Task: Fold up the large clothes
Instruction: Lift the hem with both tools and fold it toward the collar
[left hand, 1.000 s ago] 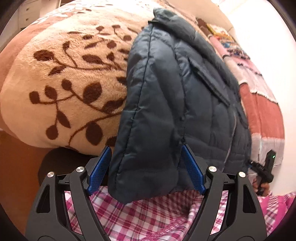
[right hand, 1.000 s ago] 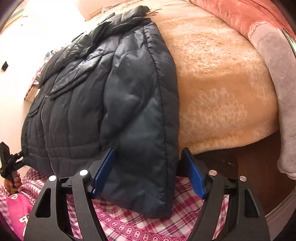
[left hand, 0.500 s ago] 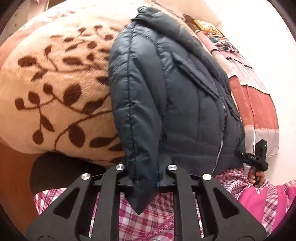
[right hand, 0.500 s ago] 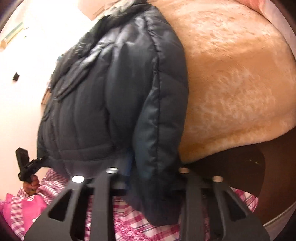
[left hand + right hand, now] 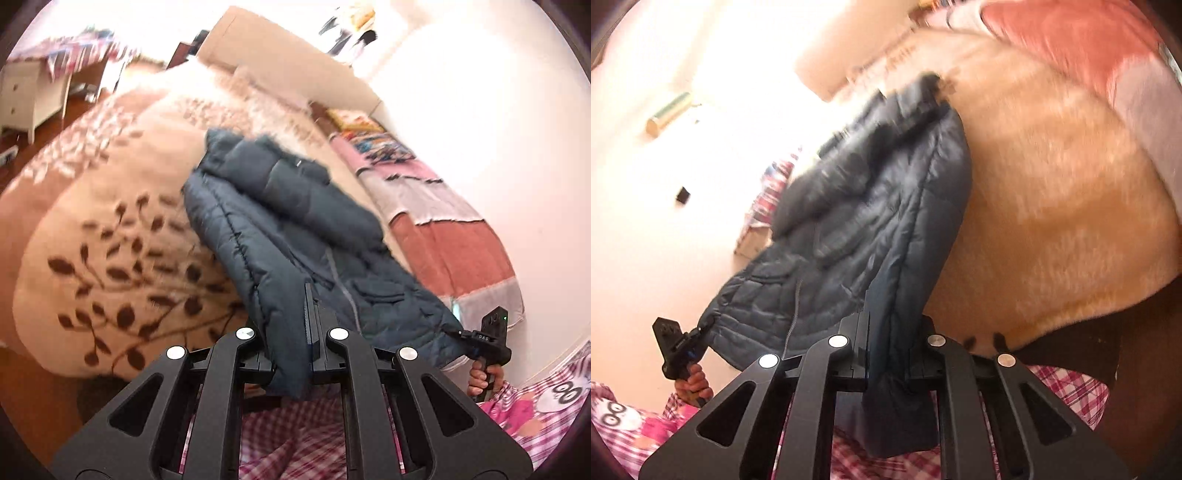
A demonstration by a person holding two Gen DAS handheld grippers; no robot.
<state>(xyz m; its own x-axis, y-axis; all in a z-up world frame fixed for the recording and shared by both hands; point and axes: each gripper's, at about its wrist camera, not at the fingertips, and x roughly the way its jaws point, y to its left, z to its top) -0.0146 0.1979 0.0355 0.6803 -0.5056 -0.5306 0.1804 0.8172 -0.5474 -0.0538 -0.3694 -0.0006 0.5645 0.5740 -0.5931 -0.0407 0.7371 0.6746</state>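
**Jacket hem lifted off the bed at both corners**

Both grippers had closed and risen since one second earlier: then the fingers stood open around the bottom corners of the jacket (image 5: 295,236), and now the hem hung in the air while the collar end rested on the bed (image 5: 110,206).

The left gripper (image 5: 291,354) was clenched on one bottom corner of the dark quilted fabric, and the right gripper (image 5: 886,354) was clenched on the other corner (each one is also visible from the opposite camera, at the far edge of the hem). The jacket stretched between them, with its zipper (image 5: 341,291) facing up and one sleeve folded across the chest.

Holding the two corners apart probably kept the hem tight and straight, so that the lower half could be carried toward the collar for a fold. Both views were blurred by motion, so small details stayed unclear.
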